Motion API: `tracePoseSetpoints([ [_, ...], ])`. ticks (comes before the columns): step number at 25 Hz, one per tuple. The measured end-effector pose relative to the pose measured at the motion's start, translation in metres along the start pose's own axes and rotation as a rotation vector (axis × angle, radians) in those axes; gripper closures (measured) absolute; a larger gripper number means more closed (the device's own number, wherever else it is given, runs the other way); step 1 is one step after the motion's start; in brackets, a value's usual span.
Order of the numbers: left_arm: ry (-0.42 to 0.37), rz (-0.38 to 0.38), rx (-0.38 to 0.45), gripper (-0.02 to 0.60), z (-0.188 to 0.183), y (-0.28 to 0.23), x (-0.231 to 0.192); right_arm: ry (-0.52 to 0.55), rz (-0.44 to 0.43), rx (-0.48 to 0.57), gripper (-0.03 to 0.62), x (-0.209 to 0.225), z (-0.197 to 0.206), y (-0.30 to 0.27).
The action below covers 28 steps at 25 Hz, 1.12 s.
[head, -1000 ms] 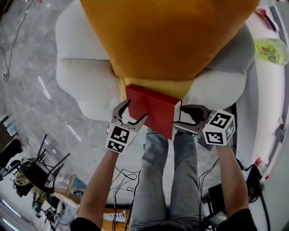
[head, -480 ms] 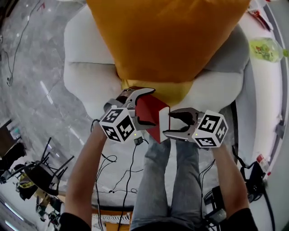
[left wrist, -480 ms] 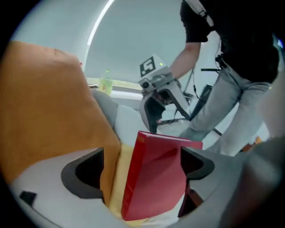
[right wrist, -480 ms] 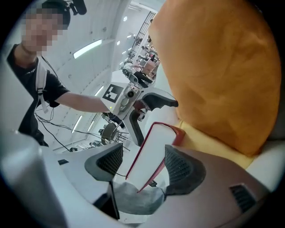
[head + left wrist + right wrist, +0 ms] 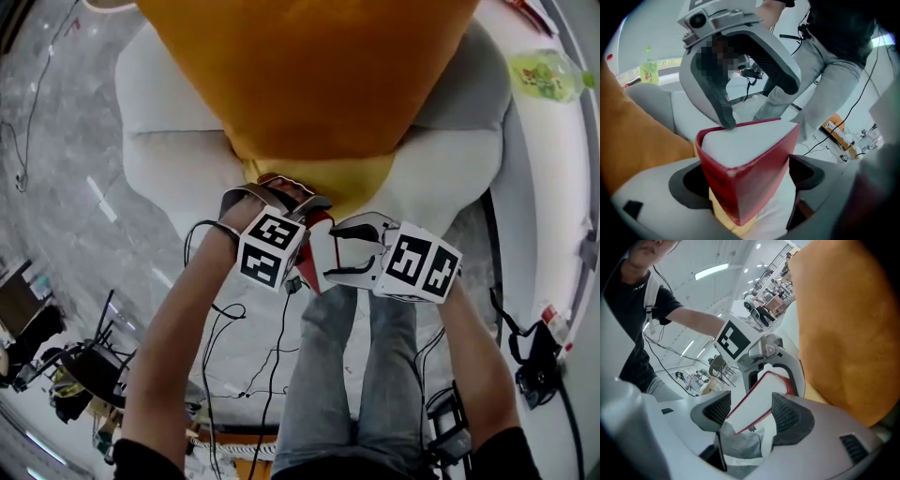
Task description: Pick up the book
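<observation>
Regrasp: right tongs (image 5: 330,251), just closing, clamp the book (image 5: 754,178); left tongs (image 5: 291,194) at its ten o'clock, just spread, should clench.

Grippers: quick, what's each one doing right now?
Left gripper: open, jaws just widened, around the red hardcover book.
Right gripper: just closed, gripping that book.

Under me grey glossy marble floor (image 5: 66,187), cables (image 5: 246,361) trailing across. Ahead white sofa (image 5: 173,169), big orange cushion (image 5: 309,75) on it. Dark chairs (image 5: 80,370) lower left. Green bottle (image 5: 548,73) right. Strip lights (image 5: 711,271) overhead.
</observation>
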State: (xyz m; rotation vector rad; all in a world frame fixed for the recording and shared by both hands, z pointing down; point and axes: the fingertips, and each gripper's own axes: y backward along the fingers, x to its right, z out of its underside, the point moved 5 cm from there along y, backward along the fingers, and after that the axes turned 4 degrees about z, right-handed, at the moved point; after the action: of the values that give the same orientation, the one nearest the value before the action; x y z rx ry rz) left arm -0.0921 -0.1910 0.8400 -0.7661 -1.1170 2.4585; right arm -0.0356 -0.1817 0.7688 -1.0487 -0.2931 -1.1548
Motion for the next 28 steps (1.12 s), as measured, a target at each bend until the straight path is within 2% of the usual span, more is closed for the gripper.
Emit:
tracePoseSetpoints([
  [2, -0.007, 0.01, 0.011, 0.104, -0.006, -0.001, 0.006, -0.037, -0.021, 0.051, 0.319, 0.0, -0.007, 0.003],
  [4, -0.005, 0.008, 0.026, 0.126, -0.007, -0.001, 0.013, -0.061, -0.03, 0.077, 0.327, -0.003, -0.011, 0.006],
  [7, 0.063, -0.015, 0.081, 0.186, -0.006, 0.005, 0.015, -0.083, 0.049, 0.088, 0.323, -0.005, -0.001, 0.016],
  [9, 0.121, -0.039, 0.112, 0.206, -0.005, 0.007, 0.013, -0.087, 0.145, 0.069, 0.304, -0.004, 0.016, 0.017],
  [11, 0.164, -0.058, 0.126, 0.207, -0.003, 0.008, 0.013, -0.112, 0.207, 0.034, 0.286, -0.008, 0.032, 0.004],
  [15, 0.228, -0.06, 0.132, 0.21, 0.002, 0.009, 0.015, -0.101, 0.293, -0.088, 0.27, -0.011, 0.063, -0.046],
  [17, 0.244, -0.063, 0.131, 0.225, 0.002, 0.009, 0.018, -0.081, 0.307, -0.113, 0.272, -0.013, 0.066, -0.057],
  [18, 0.251, -0.073, 0.134, 0.225, 0.001, 0.009, 0.019, -0.068, 0.304, -0.111, 0.316, -0.015, 0.066, -0.057],
  [21, 0.266, -0.1, 0.149, 0.225, -0.008, 0.003, 0.024, 0.019, 0.306, -0.109, 0.332, -0.022, 0.071, -0.047],
  [25, 0.183, -0.092, 0.055, 0.233, -0.021, -0.027, 0.043, 0.293, 0.325, -0.222, 0.336, -0.034, 0.076, -0.035],
  [26, 0.173, -0.102, 0.045, 0.261, -0.023, -0.031, 0.047, 0.332, 0.324, -0.258, 0.336, -0.035, 0.078, -0.034],
  [27, 0.175, -0.119, 0.045, 0.321, -0.025, -0.032, 0.05, 0.353, 0.317, -0.277, 0.336, -0.037, 0.08, -0.034],
  [28, 0.19, -0.136, 0.054, 0.331, -0.026, -0.031, 0.052, 0.356, 0.309, -0.278, 0.338, -0.038, 0.08, -0.031],
])
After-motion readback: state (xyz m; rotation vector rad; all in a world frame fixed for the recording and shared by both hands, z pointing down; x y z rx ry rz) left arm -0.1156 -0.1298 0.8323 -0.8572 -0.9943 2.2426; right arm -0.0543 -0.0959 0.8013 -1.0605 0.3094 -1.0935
